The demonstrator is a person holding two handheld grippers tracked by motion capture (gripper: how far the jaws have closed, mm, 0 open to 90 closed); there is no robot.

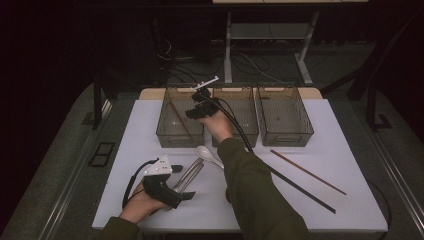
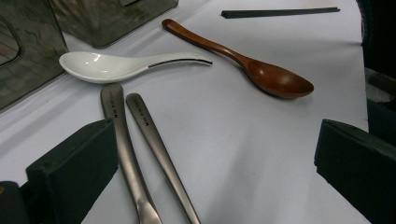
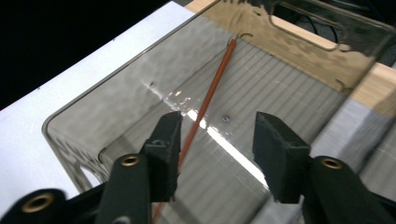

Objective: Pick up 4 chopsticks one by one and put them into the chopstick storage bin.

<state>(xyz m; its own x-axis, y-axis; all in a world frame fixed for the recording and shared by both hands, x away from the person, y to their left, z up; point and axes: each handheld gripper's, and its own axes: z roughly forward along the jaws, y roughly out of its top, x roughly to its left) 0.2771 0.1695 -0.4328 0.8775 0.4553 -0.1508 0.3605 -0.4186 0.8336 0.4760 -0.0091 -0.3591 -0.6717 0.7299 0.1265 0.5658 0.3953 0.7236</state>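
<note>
Nearest me, at about seven o'clock, my left gripper (image 1: 186,196) rests on the white table (image 1: 345,210) with its jaws spread and empty, aimed at the two steel handles (image 2: 135,154), I judge as the next pick. Beyond them lie the white spoon (image 2: 100,66) and wooden spoon (image 2: 261,70). At twelve o'clock my right gripper (image 3: 215,154) hangs over the left bin (image 1: 165,135), jaws parted, the brown chopstick (image 3: 208,100) lying free on the bin floor. Its mate (image 1: 307,172) waits at three o'clock. Dark carpet and desk legs lie beyond.
</note>
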